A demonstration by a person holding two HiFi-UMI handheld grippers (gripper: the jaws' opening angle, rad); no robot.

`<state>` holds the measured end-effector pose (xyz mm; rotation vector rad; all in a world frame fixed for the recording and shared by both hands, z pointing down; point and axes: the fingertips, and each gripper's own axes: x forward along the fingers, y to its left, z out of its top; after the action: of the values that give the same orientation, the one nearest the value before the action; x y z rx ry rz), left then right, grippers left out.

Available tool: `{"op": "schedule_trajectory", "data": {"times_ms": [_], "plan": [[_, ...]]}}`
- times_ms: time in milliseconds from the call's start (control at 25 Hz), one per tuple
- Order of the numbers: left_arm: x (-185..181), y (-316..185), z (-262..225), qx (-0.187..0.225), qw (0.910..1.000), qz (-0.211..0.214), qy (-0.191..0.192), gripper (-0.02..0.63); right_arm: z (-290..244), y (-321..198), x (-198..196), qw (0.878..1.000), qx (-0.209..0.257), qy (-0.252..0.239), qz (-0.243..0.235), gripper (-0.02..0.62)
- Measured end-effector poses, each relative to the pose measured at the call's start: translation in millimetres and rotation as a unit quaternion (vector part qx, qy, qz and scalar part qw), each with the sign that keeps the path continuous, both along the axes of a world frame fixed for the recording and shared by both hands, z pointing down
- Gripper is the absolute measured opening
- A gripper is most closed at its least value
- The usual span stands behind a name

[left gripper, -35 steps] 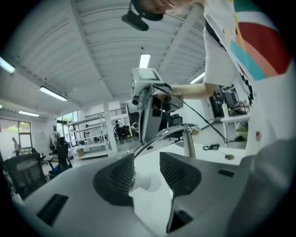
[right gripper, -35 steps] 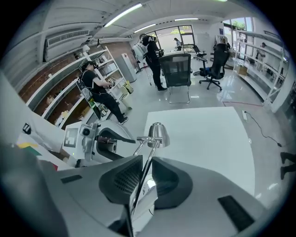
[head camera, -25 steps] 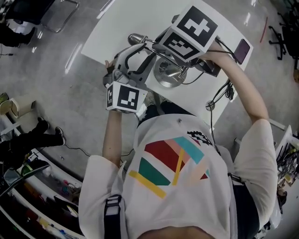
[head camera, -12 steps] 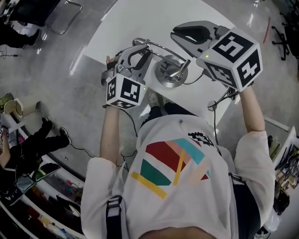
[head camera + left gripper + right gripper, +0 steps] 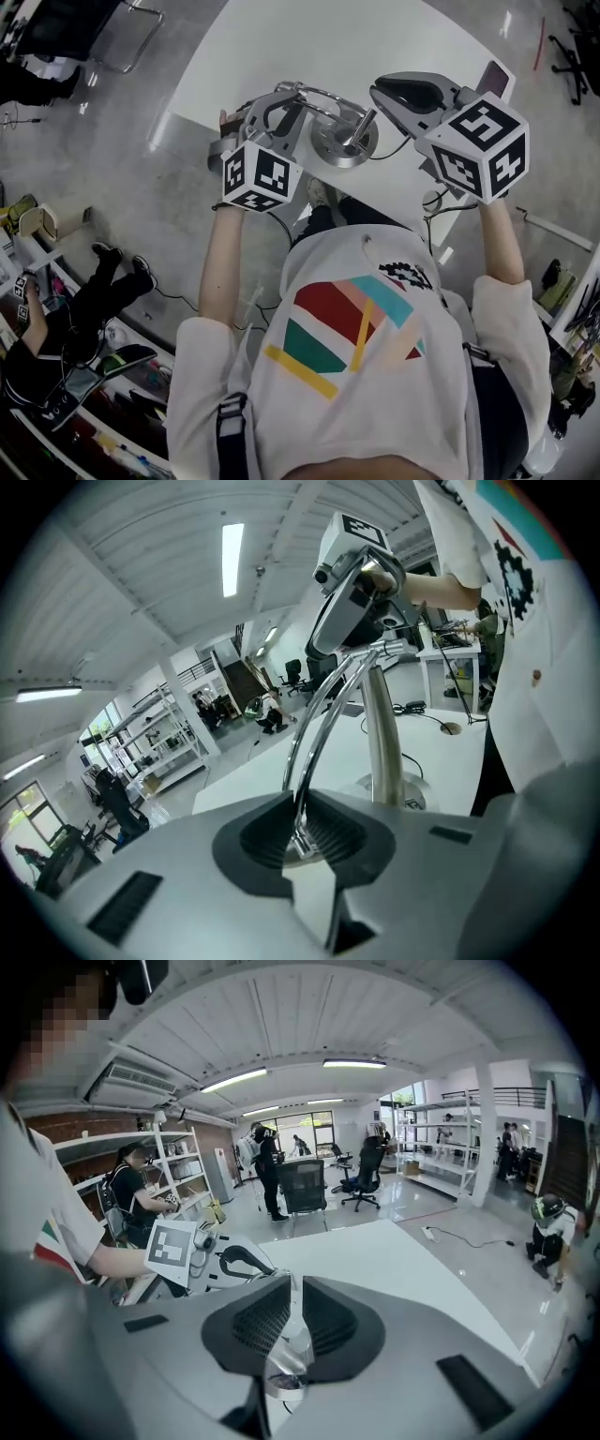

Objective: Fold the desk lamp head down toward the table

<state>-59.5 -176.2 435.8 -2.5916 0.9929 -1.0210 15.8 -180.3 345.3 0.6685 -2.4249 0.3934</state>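
Lamp (image 5: 359, 124) stands near the tabletop (image 5: 281, 47) edge on a round metal base (image 5: 328, 148). Left gripper (image 5: 300, 832) jaws have just been closing and grip the thin chrome arm (image 5: 314, 733); right gripper (image 5: 286, 1327) jaws are together, empty. Likely stiff, slick tubing: grip far from the hinge (image 5: 380, 652), steady the base.

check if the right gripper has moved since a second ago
Yes. The right gripper has swung rightward in the head view, from over the lamp base to clear of it on its right side.
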Motion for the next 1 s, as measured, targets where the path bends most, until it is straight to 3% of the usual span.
{"op": "schedule_trajectory", "data": {"times_ms": [160,400,560,1000], "plan": [[5.7,2.3,10.2,-0.009,0.9998,0.001,-0.017,0.078,12.5,3.0,11.5,0.999,-0.019,-0.021,0.033,0.044],[7.2,0.7,6.8,-0.007,0.9999,-0.012,-0.007,0.077,19.2,5.7,12.8,0.998,-0.037,-0.031,0.041,0.044],[8.3,1.8,9.4,-0.006,0.9999,-0.009,-0.004,0.077,22.3,3.0,9.2,0.998,-0.028,-0.035,0.048,0.044],[7.9,9.8,9.4,-0.031,0.9971,0.044,-0.055,0.078,10.5,6.0,16.4,0.997,0.001,-0.04,0.063,0.044]]}}
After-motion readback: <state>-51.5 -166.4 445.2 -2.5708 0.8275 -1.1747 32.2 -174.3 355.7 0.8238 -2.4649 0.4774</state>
